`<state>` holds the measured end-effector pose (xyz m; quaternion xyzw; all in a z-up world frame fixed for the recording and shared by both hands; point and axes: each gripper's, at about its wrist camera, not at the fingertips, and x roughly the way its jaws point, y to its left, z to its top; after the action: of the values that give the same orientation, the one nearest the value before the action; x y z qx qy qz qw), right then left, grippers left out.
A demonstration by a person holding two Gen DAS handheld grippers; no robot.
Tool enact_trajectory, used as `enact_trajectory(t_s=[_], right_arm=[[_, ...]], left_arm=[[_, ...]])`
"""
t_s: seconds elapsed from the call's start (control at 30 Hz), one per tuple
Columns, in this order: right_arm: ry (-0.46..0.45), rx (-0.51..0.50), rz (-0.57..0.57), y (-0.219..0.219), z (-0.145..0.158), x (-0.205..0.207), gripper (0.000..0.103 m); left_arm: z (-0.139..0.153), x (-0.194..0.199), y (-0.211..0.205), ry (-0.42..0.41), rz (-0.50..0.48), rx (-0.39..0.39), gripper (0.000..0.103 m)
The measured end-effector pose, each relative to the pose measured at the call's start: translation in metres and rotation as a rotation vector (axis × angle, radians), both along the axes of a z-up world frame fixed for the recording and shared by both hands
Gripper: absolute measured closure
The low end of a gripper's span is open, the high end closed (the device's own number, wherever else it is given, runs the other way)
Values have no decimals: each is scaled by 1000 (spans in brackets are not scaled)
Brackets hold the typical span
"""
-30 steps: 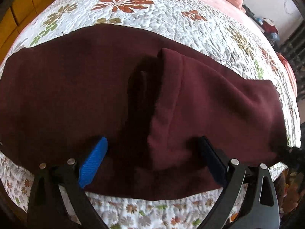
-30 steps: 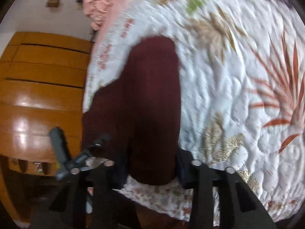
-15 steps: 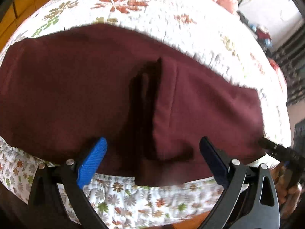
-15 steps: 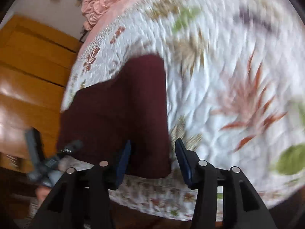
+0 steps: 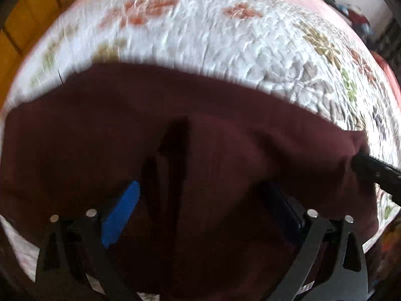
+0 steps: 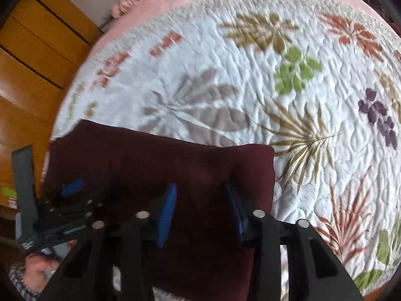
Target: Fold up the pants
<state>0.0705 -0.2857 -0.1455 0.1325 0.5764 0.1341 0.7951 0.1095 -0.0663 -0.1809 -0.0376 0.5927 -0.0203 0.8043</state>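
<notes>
Where the white floral quilt (image 6: 250, 80) covers the bed, the maroon pants (image 5: 200, 150) lie along its near edge in a long band, partly doubled over, with a dark crease running down the middle. Over them the left tool (image 5: 200, 213) hangs with its blue pads (image 5: 120, 213) spread wide and nothing between them, while the right tool (image 6: 200, 210) stands parted over the squared-off end of the pants (image 6: 175, 175), cloth showing in the gap but not pinched.
</notes>
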Motion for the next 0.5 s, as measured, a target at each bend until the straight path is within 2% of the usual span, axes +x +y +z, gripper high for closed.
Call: enact_trajectory(t_s=[0.13,0.2,0.27,0.33,0.4,0.47,0.5], right_arm=[[-43,19,3,-3,14,-6,62],[-79,35,-1,-6,27,-18,55],[-101,62,-8,-5,33,-31,53],[-72,69,-6,-1,24,-37,53],[-27,46,1,4,6,-37,53],[-36,40,-4,6,-4,-38,51],[-37,59,-4,5,-1,-38,49]], left_arm=[[9,-4,4,-4,-9,-10,4],[16,-10,12,-19,35,-46,4],[16,-14,17,-32,55,-25,3],[4,-16,18,-29,48,-13,2],[1,-18,18,-68,36,-2,2],[3,-17,18,-62,21,-2,2],[5,-16,20,-47,20,-27,2]])
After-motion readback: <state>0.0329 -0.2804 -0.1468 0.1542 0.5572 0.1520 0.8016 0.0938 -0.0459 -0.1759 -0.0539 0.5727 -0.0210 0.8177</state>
